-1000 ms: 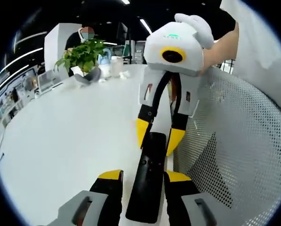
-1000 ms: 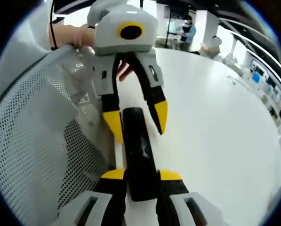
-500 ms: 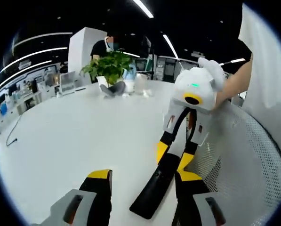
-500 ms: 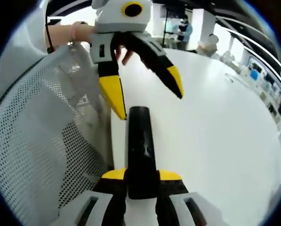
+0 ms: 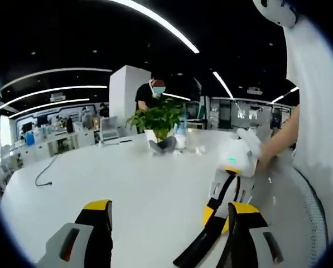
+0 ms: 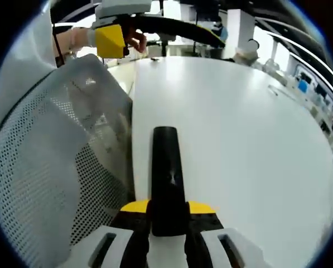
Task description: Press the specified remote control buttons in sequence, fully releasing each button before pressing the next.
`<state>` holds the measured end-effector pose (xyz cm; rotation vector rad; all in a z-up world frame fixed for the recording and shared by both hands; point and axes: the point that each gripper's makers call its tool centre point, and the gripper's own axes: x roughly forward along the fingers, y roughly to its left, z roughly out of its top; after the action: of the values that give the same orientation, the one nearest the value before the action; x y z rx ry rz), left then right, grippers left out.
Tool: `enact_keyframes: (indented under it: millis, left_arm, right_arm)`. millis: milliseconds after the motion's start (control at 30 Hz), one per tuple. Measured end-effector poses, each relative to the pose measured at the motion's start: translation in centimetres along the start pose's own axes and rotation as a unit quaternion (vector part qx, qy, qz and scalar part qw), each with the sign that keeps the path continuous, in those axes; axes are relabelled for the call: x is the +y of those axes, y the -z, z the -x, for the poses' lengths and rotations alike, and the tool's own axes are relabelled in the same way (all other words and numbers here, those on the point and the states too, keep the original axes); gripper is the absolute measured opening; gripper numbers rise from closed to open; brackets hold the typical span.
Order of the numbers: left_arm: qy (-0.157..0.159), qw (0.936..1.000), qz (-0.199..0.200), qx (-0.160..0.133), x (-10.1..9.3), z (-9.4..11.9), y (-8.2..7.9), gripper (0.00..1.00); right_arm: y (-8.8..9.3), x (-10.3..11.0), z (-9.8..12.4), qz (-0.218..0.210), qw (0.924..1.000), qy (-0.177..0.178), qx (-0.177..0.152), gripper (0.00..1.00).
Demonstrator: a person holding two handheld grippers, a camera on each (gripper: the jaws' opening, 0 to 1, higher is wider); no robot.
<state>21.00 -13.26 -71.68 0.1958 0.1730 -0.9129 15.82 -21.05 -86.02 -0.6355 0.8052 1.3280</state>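
Remote (image 6: 167, 178): black, long, lying on the white bench (image 6: 244, 139), its near end clamped between the fingers of the right gripper (image 6: 167, 215). In the left gripper view the remote (image 5: 198, 251) runs out from the right gripper (image 5: 217, 215) toward the lower edge.

Left gripper (image 5: 169, 223): fingers spread wide, nothing between them, raised above the bench (image 5: 127, 184). In the right gripper view it (image 6: 155, 33) hangs at the top, yellow tips apart, held by a hand (image 6: 135, 39).

Mesh chair back (image 6: 49, 162): white, perforated, just beside the remote at the bench edge; also at the right of the left gripper view (image 5: 300, 212).

Sleeve (image 5: 317, 111): white, at the right.

Potted plant (image 5: 160, 120): far across the bench, small pale items beside it.

Cable (image 5: 43, 173): dark, lying on the bench's far left.

Person (image 5: 149, 97): standing behind the plant.

Background: office desks, ceiling light strips.
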Motion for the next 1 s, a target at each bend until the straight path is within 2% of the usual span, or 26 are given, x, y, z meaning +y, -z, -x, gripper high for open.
enact_keyframes:
  millis: [67,167,233,300,333,367,400,433,500,533,600,633,667,700,733,800,867,933,967,1000]
  left_arm:
    - [-0.011,0.9996,-0.024,-0.013,-0.1,0.4,-0.2,1.00]
    - [-0.021,0.9992,-0.010,-0.031,-0.1,0.9,-0.7,1.00]
    - [-0.034,0.9970,0.028,-0.064,0.1,1.5,-1.7,1.00]
    - [-0.044,0.9895,0.070,-0.119,0.7,2.4,-3.3,1.00]
    - [-0.046,0.9841,0.090,-0.146,0.9,2.7,-4.2,1.00]
    - [-0.047,0.9731,0.117,-0.193,1.3,3.6,-5.5,1.00]
    - [-0.056,0.9644,0.126,-0.226,1.8,4.4,-6.4,1.00]
    - [-0.077,0.9528,0.129,-0.264,2.7,5.5,-7.5,1.00]
    - [-0.114,0.9365,0.136,-0.302,4.0,7.0,-8.3,1.00]
    - [-0.128,0.9321,0.141,-0.308,4.6,7.4,-8.3,1.00]
    - [-0.148,0.9374,0.121,-0.291,5.1,8.1,-7.4,1.00]
    - [-0.157,0.9456,0.104,-0.266,5.1,7.9,-6.7,1.00]
    - [-0.157,0.9508,0.098,-0.249,5.0,7.7,-6.2,1.00]
    - [-0.152,0.9595,0.094,-0.217,4.6,7.2,-5.3,1.00]
    - [-0.151,0.9625,0.095,-0.204,4.4,7.0,-4.8,1.00]
    - [-0.154,0.9640,0.096,-0.194,4.2,6.6,-4.5,1.00]
    - [-0.157,0.9615,0.102,-0.201,4.1,6.3,-4.5,1.00]
    - [-0.173,0.9580,0.107,-0.202,4.3,6.1,-4.1,1.00]
    - [-0.179,0.9593,0.098,-0.196,4.4,6.0,-3.9,1.00]
    - [-0.185,0.9644,0.067,-0.177,4.7,6.2,-3.4,1.00]
  right_arm:
    - [0.0,0.0,0.0,0.000,1.0000,-0.002,0.001,0.20]
    - [0.0,0.0,0.0,0.002,1.0000,-0.005,0.002,0.20]
    - [0.0,0.0,0.0,0.003,1.0000,-0.006,0.003,0.20]
    - [0.0,0.0,0.0,0.003,1.0000,-0.006,0.003,0.20]
    - [0.0,0.0,0.0,0.003,1.0000,-0.007,0.003,0.20]
    - [0.0,0.0,0.0,0.003,1.0000,-0.006,0.003,0.20]
    - [0.0,0.0,0.0,0.003,1.0000,-0.006,0.002,0.20]
    - [0.0,0.0,0.0,0.003,1.0000,-0.006,0.002,0.20]
    - [0.0,0.0,0.0,0.002,1.0000,-0.006,0.002,0.20]
    - [0.0,0.0,0.0,0.003,1.0000,-0.006,0.002,0.20]
    - [0.0,0.0,0.0,0.002,1.0000,-0.007,0.002,0.21]
    - [0.0,0.0,0.0,0.002,1.0000,-0.007,0.002,0.21]
    - [0.0,0.0,0.0,0.002,1.0000,-0.007,0.002,0.21]
    - [0.0,0.0,0.0,0.002,1.0000,-0.008,0.003,0.21]
    - [0.0,0.0,0.0,0.003,1.0000,-0.008,0.003,0.21]
    - [0.0,0.0,0.0,0.003,1.0000,-0.009,0.003,0.21]
    - [0.0,0.1,0.0,0.003,0.9999,-0.010,0.003,0.21]
    - [0.0,0.0,0.0,0.003,0.9999,-0.010,0.003,0.21]
    - [0.0,0.0,0.0,0.003,0.9999,-0.011,0.003,0.21]
    - [0.0,0.0,0.0,0.003,0.9999,-0.011,0.003,0.21]
